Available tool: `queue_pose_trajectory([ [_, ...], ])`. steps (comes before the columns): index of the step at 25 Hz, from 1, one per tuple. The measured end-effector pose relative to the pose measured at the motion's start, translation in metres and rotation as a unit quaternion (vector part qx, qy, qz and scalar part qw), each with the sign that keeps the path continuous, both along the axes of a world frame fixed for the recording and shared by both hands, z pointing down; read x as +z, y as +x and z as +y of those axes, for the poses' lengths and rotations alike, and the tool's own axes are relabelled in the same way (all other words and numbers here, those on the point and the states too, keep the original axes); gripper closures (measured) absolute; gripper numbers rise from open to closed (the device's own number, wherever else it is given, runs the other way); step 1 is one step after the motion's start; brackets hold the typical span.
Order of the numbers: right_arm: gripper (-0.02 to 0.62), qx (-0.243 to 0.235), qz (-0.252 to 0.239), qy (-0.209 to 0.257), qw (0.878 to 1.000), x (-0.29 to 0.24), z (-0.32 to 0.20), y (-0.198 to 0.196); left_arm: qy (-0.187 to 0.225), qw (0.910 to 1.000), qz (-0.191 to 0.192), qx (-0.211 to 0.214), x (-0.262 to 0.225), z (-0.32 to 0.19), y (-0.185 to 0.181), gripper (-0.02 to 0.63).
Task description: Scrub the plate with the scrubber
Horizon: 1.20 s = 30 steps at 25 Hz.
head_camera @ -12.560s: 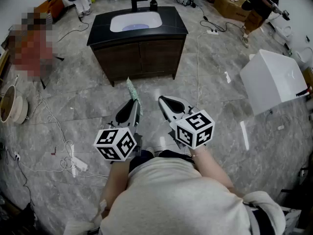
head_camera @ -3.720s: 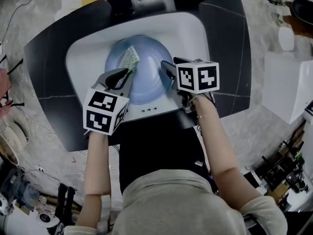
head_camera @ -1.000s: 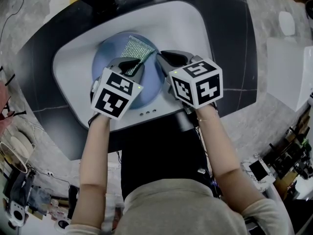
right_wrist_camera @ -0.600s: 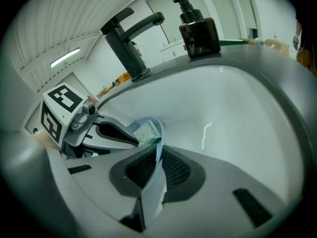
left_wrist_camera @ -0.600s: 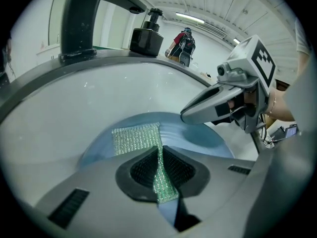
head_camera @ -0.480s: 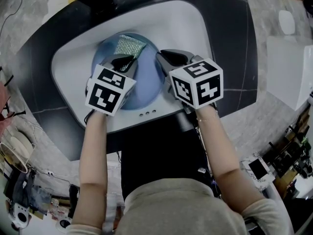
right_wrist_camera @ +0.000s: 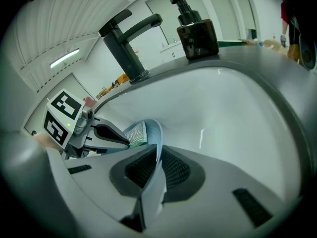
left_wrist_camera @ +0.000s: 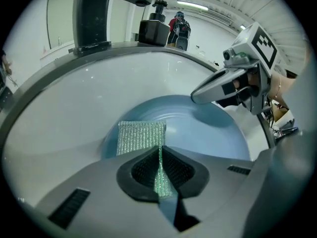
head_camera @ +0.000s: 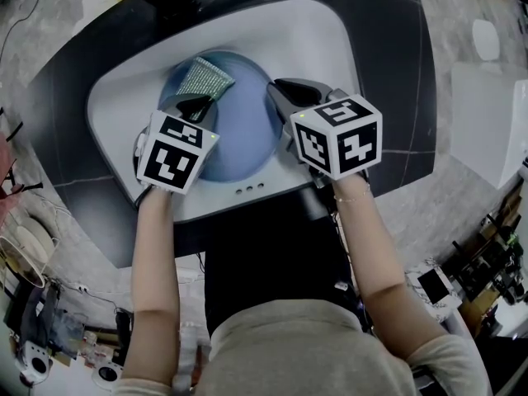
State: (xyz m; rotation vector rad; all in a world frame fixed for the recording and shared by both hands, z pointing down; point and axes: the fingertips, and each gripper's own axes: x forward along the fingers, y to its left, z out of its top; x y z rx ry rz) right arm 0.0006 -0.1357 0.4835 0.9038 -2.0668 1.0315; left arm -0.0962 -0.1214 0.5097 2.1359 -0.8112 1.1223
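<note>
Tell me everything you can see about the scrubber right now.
The scrubber is a flat, rectangular pad of glittery silver-green mesh, soft-looking. One edge is pinched between the shut left tongs; the rest fans out ahead of them and appears to lie against the far left rim of the pale blue plate in the white sink.

Smooth plate (head_camera: 239, 130); glittery woven mesh scrubber (head_camera: 205, 77)

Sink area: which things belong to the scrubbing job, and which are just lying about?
Job: plate; scrubber, held in the left tool; right tool, gripping the plate's rim.
Lying about: faucet; soap bottle.
</note>
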Motion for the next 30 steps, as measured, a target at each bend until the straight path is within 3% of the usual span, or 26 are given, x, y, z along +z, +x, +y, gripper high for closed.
queue_pose_trajectory([
  [7,0.551,0.002,0.0,0.004,1.0,-0.002,-0.003,0.0,-0.001,0.9993,-0.031,0.02,0.003,0.009,-0.008,0.571],
  [20,0.552,0.015,-0.003,0.015,1.0,-0.009,-0.009,0.004,-0.036,0.9979,-0.018,0.051,0.0,0.044,-0.005,0.571],
  [30,0.552,0.012,0.002,0.018,1.0,-0.011,-0.01,0.005,-0.049,0.9905,-0.023,0.127,-0.004,0.072,0.005,0.571],
])
